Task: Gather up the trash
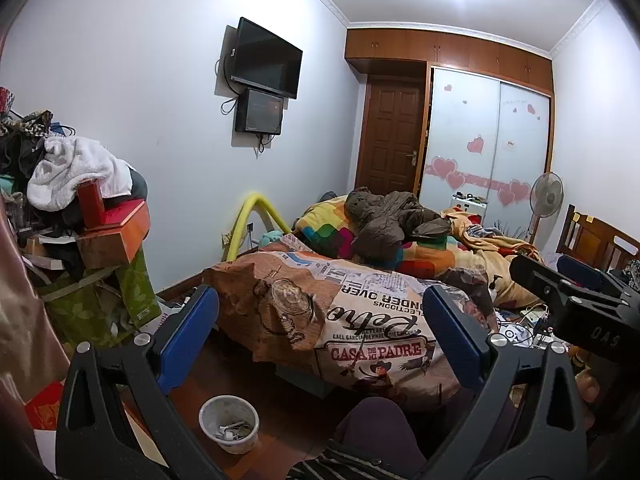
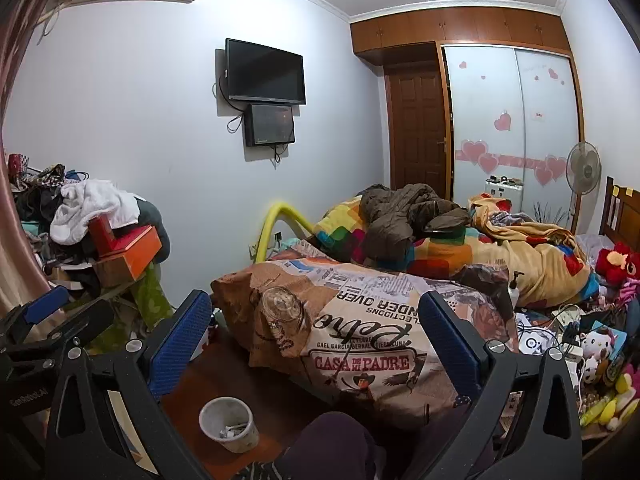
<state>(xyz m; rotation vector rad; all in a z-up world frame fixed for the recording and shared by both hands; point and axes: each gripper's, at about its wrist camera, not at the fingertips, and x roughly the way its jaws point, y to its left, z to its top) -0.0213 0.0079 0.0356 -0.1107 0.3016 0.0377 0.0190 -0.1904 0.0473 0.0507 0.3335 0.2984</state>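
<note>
On the dark wooden floor at the foot of the bed (image 1: 376,320), a small white bin (image 1: 229,424) stands upright, holding a few pale scraps at its bottom. The left gripper (image 1: 320,344) and right gripper (image 2: 316,344) are both raised well above it with blue pads spread wide and nothing between them. The bin is probably light, thin-walled plastic, easily tipped and somewhat flexible, so a pinch across its rim seems the surest hold.

Both grippers: black triangular-cutout frames, silver round screws, blue textured pads (image 1: 188,340) on jaws. Right gripper (image 1: 576,304) side carries white lettering. Person's knee (image 2: 332,444) in dark purple fabric.
</note>
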